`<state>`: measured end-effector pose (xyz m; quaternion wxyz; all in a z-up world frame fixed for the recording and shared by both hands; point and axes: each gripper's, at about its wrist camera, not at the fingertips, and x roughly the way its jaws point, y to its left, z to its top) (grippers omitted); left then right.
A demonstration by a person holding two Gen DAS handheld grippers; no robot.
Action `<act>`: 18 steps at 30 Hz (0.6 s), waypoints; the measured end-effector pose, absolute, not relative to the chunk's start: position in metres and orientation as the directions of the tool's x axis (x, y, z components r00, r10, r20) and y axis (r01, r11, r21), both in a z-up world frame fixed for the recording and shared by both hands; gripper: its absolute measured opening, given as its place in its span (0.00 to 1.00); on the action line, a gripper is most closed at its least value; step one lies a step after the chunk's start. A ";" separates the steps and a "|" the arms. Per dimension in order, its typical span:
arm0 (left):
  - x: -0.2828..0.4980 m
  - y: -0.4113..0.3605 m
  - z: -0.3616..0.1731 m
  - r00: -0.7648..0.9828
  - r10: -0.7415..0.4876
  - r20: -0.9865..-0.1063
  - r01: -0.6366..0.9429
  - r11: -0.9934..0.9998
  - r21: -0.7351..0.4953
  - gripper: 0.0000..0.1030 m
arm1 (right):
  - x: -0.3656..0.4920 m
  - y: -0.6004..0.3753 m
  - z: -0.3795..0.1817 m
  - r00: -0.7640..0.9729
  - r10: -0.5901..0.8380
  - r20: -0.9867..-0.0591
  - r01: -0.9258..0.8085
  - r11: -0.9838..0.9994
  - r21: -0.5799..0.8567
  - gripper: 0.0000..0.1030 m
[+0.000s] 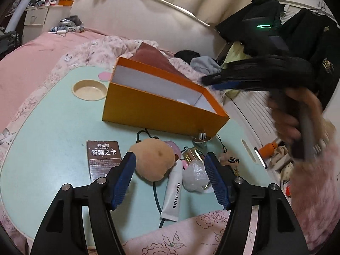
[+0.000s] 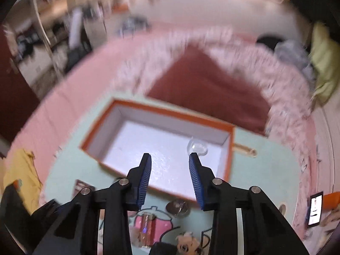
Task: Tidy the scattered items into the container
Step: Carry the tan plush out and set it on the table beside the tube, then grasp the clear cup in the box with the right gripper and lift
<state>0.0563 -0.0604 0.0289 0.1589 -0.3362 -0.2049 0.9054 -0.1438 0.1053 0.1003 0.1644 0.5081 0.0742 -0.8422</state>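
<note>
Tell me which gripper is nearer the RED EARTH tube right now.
Left. The left gripper hovers low with open jaws straddling the RED EARTH tube beside the peach plush. The right gripper, empty, is up over the orange box, away from the tube.

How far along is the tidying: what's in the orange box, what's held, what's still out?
Done: one small clear plastic piece lies in the orange cardboard box. In hand: nothing; the left tongs and right tongs are both open. Left: the peach plush ball, white Red Earth tube, brown card box and small trinkets remain on the pale green table.
</note>
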 end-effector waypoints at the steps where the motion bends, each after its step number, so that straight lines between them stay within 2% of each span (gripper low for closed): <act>1: 0.057 -0.062 0.029 -0.724 0.428 -0.540 -0.149 -0.862 -0.484 0.65 | -0.159 0.102 0.089 -0.384 -0.179 -0.906 0.347 -0.937 0.037 0.34; 5: 0.055 -0.066 0.024 -0.712 0.445 -0.543 -0.145 -0.850 -0.506 0.65 | -0.198 0.100 0.057 -0.331 -0.079 -0.940 0.282 -0.959 -0.019 0.34; 9: 0.055 -0.067 0.021 -0.707 0.456 -0.541 -0.150 -0.844 -0.516 0.65 | -0.217 0.101 0.041 -0.284 -0.055 -0.957 0.249 -0.968 -0.018 0.34; 18: 0.056 -0.064 0.022 -0.703 0.470 -0.534 -0.165 -0.838 -0.520 0.66 | -0.231 0.089 0.018 -0.264 0.140 -0.954 0.224 -0.953 -0.202 0.34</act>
